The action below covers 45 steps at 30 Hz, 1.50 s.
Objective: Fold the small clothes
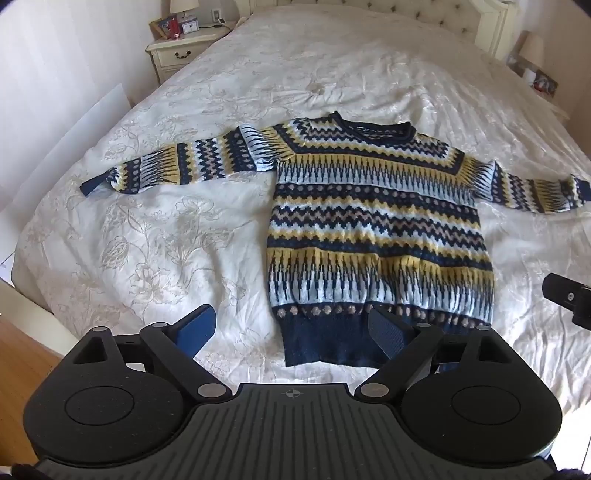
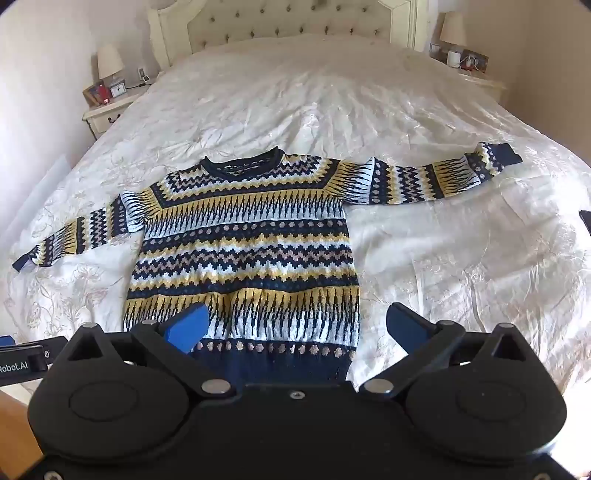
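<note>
A knitted sweater (image 1: 373, 221) with navy, yellow and white zigzag bands lies flat, front up, on the white quilt, both sleeves spread out to the sides. Its navy hem (image 1: 325, 343) faces me. My left gripper (image 1: 293, 332) hovers open over the hem's left corner, with nothing between its blue pads. In the right wrist view the same sweater (image 2: 243, 240) fills the middle. My right gripper (image 2: 297, 326) hangs open above the hem's right part, holding nothing.
The bed's quilt (image 1: 166, 240) stretches wide around the sweater, up to a tufted headboard (image 2: 295, 22). Nightstands with lamps stand at both sides (image 1: 181, 51) (image 2: 469, 70). Wooden floor (image 1: 22, 365) shows at the near left bed edge.
</note>
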### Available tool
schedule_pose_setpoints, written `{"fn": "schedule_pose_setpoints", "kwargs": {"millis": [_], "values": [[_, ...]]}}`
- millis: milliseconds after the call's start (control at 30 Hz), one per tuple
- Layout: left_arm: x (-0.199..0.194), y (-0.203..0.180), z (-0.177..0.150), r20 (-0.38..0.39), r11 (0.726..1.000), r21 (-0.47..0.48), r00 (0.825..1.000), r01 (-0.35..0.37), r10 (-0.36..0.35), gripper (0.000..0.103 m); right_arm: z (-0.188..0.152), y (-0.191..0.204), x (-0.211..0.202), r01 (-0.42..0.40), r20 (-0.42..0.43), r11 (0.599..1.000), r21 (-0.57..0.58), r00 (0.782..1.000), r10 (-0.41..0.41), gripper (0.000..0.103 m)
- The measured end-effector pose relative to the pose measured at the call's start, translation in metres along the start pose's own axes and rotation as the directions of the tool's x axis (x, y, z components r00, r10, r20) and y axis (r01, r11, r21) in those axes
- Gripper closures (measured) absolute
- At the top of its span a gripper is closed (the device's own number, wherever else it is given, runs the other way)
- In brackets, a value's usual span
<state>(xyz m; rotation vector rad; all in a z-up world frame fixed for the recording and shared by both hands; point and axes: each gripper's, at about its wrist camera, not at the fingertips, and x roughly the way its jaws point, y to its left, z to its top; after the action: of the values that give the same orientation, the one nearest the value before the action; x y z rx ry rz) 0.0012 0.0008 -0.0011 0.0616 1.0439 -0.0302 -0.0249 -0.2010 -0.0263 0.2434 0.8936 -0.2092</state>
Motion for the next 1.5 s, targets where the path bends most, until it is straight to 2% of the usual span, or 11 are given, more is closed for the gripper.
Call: {"fn": "schedule_pose_setpoints", "kwargs": {"millis": [233, 967, 1500], "values": [[-0.006, 0.01, -0.013, -0.002, 1.0, -0.002, 1.0, 0.023, -0.023, 0.013, 0.0, 0.0, 0.0, 0.0, -0.003, 1.0, -0.009, 1.0, 0.0, 0.001], [-0.003, 0.003, -0.01, -0.032, 1.0, 0.015, 0.999, 0.027, -0.026, 0.013, -0.004, 0.01, -0.014, 0.0, -0.004, 1.0, -0.015, 1.0, 0.0, 0.001], [0.0, 0.006, -0.013, -0.03, 1.0, 0.014, 0.999, 0.024, -0.024, 0.013, -0.003, 0.015, -0.004, 0.004, -0.027, 1.0, -0.018, 1.0, -0.004, 0.001]]}}
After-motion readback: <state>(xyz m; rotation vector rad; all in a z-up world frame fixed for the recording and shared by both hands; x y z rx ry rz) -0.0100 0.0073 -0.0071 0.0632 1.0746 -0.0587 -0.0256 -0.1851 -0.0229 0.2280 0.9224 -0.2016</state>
